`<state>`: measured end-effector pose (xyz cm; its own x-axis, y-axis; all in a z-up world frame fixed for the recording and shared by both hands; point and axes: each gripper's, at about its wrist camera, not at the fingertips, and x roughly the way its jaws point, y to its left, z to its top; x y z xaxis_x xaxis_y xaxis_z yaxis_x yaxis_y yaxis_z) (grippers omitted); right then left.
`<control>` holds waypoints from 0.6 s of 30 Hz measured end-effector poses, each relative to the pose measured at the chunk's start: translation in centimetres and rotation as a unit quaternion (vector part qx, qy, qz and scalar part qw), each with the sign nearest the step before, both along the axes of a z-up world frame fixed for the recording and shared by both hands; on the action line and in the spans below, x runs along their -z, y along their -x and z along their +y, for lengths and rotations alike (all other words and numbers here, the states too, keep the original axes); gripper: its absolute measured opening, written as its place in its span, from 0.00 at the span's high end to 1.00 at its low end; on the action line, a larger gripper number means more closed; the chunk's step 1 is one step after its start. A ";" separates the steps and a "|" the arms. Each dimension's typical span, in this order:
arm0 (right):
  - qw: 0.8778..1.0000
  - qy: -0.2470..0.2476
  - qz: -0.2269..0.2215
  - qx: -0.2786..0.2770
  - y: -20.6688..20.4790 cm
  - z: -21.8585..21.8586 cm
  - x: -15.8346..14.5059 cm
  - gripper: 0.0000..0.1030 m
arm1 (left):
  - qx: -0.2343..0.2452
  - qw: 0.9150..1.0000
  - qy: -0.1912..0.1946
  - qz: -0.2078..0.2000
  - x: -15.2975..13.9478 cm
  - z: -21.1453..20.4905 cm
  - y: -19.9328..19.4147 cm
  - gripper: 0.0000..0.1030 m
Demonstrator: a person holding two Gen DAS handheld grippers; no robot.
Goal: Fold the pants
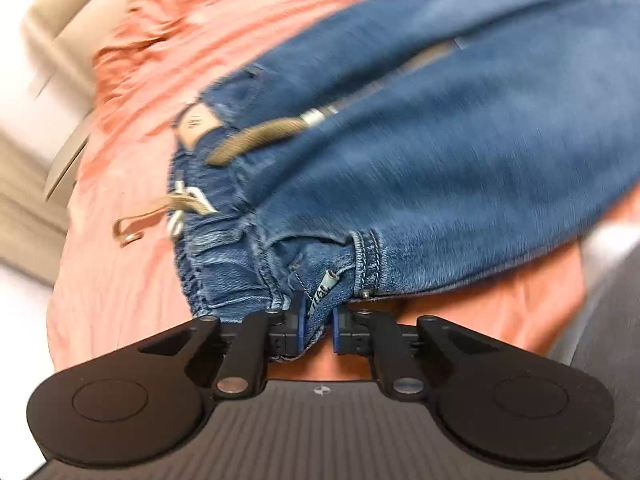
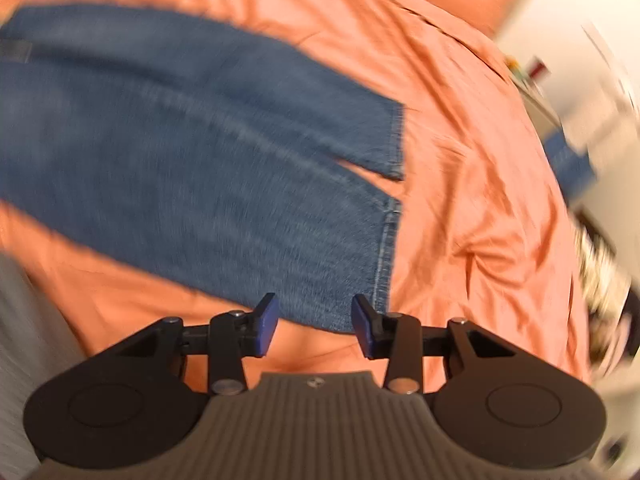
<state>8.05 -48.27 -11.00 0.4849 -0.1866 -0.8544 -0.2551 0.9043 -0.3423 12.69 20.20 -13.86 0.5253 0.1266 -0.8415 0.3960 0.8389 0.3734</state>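
1. Left wrist view: the left gripper (image 1: 318, 320) is clamped on a bunch of denim at the waist corner of the pants (image 1: 420, 152), close to the side seam. The pants lie on the orange sheet (image 1: 120, 280) of a bed, the waistband nearest the gripper and the legs running away from it. A tan drawstring (image 1: 256, 140) lies across the denim just past the waistband, and a second loose end (image 1: 160, 214) trails off the waistband onto the sheet.

2. Right wrist view: the right gripper (image 2: 315, 322) has its fingers apart and holds nothing. It hovers at the near edge of one leg, just short of the hem (image 2: 386, 248). The two leg ends lie side by side beyond it, with a small gap between the hems. This view is blurred, so finer detail is unclear.

3. Judgement: the step in hand looks like securing both ends before a fold. To do it well, the right gripper should close on the hem through both layers, matching the waist grip. Both should then lift evenly so the drawstring does not snag and the legs stay aligned.
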 end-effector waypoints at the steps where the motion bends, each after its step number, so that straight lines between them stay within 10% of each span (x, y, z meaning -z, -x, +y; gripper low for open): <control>1: 1.000 0.016 0.002 -0.021 0.2 0.4 1.1 0.65 | -0.007 1.000 0.002 -0.003 -0.2 -0.2 -0.2 0.88; 8: 0.990 0.077 0.016 -0.120 0.3 2.5 7.7 0.66 | -0.047 0.999 -0.015 -0.008 -0.9 -1.5 -0.3 0.89; 11: 0.986 0.099 0.011 -0.133 0.3 2.6 9.3 0.87 | -0.058 0.998 -0.020 -0.010 -1.2 -1.8 0.0 0.89; 18: 0.988 0.089 -0.077 -0.097 0.9 1.4 5.6 1.00 | -0.100 0.993 0.017 -0.066 -4.5 -1.3 0.6 0.89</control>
<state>7.13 -46.91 -16.61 0.6481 -0.2178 -0.7298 -0.3502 0.7657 -0.5395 12.07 18.88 -9.32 0.5988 0.2128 -0.7721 0.1699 0.9084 0.3820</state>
